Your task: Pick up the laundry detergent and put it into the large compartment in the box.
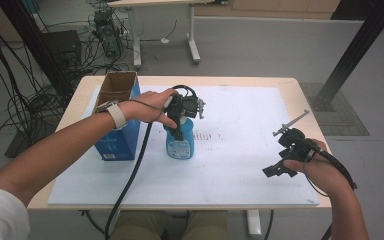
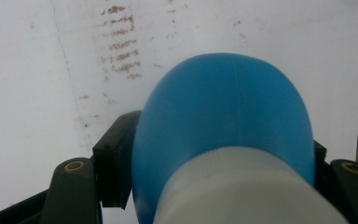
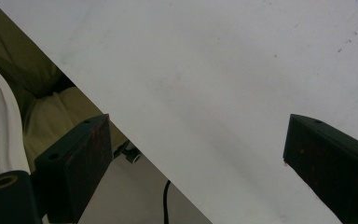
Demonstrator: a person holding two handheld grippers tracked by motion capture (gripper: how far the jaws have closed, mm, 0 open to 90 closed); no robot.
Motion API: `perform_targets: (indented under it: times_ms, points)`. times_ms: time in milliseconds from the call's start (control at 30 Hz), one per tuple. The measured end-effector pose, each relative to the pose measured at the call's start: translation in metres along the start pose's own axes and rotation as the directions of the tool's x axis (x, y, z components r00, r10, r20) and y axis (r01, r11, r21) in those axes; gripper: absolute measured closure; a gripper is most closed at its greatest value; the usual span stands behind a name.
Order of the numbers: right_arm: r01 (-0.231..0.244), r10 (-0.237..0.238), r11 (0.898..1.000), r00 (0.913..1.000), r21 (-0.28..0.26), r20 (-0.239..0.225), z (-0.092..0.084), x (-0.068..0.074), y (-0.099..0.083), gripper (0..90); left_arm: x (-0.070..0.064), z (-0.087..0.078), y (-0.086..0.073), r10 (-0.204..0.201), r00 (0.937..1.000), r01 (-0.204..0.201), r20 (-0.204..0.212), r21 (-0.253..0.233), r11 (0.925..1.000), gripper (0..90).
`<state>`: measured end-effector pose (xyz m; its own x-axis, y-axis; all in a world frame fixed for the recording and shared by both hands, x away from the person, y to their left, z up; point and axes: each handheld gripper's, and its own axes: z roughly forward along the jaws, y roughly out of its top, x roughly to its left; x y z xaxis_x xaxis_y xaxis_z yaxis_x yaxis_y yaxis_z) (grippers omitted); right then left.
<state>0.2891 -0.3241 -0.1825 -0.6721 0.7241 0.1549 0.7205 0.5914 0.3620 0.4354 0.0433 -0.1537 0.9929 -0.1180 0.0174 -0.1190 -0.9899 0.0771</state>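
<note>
A blue bottle (image 1: 181,143) with a white cap stands upright on the white mat (image 1: 240,170), left of the middle. My left gripper (image 1: 182,112) comes down on it from above and is shut on it. In the left gripper view the bottle's blue shoulder (image 2: 223,107) sits between the two black pads (image 2: 116,161), which press on both its sides. My right gripper (image 1: 279,159) hovers over the mat's front right part, open. In the right gripper view its jaws (image 3: 196,154) stand wide apart with nothing between them.
An open blue carton (image 1: 117,120) with a brown cardboard inside stands just left of the bottle. Reddish-brown smudges (image 1: 215,136) mark the mat right of the bottle. The left gripper's cable (image 1: 130,175) trails over the front edge. Desk legs and cables lie on the floor behind.
</note>
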Motion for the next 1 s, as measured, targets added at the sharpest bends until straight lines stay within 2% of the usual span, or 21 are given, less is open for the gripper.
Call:
perform_targets:
  times_ms: [200,1000]
  points:
    - [0.003,-0.003,1.000,1.0000,0.000,0.006,-0.0015,0.0027,-0.0005,7.9,0.0016,0.0004,0.0006,0.005,0.9999,-0.005,0.013,0.001,1.0000,39.2]
    - [0.017,-0.017,1.000,0.9997,-0.003,0.016,-0.0056,0.0095,0.0021,8.0,0.0016,0.0004,0.0023,-0.004,0.9999,0.004,0.014,0.008,1.0000,39.5]
